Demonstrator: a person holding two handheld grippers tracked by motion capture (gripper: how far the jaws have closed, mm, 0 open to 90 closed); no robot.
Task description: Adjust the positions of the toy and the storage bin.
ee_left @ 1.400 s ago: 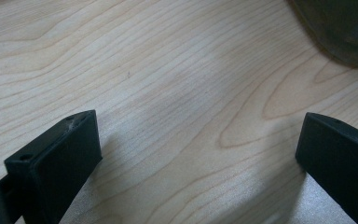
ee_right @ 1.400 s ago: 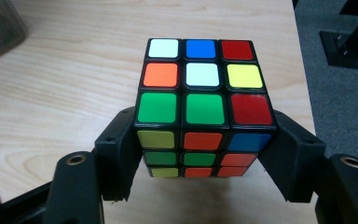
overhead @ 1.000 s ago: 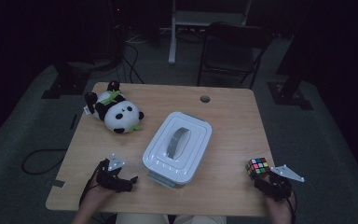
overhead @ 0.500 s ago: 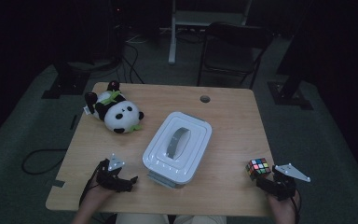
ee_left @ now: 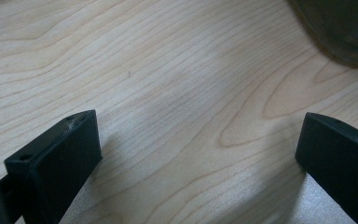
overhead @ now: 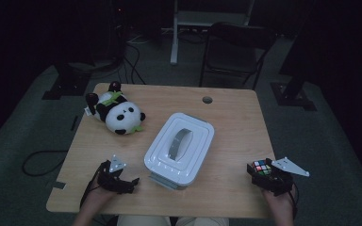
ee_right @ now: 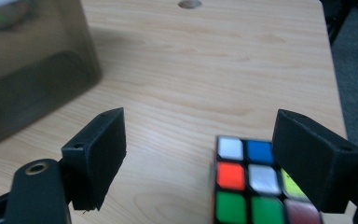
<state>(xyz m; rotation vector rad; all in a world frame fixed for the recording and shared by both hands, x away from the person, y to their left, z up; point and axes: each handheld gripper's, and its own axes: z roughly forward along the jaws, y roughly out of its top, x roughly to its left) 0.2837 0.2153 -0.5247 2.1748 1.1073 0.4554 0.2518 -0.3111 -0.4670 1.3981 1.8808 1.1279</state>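
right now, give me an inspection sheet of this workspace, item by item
surface: light wooden table, with a round cable hole near the far edge
job's things: colour cube on the table near the right front edge, between the right tongs' jaws but not gripped
clutter: white lidded box with grey handle at centre; toy panda lying at the far left
grippers: right tongs open, jaws just been opening, cube beside the right jaw; left tongs open over bare wood
cables: a black cable loops on the floor left of the table
surroundings: dark room, chair and stand behind the table
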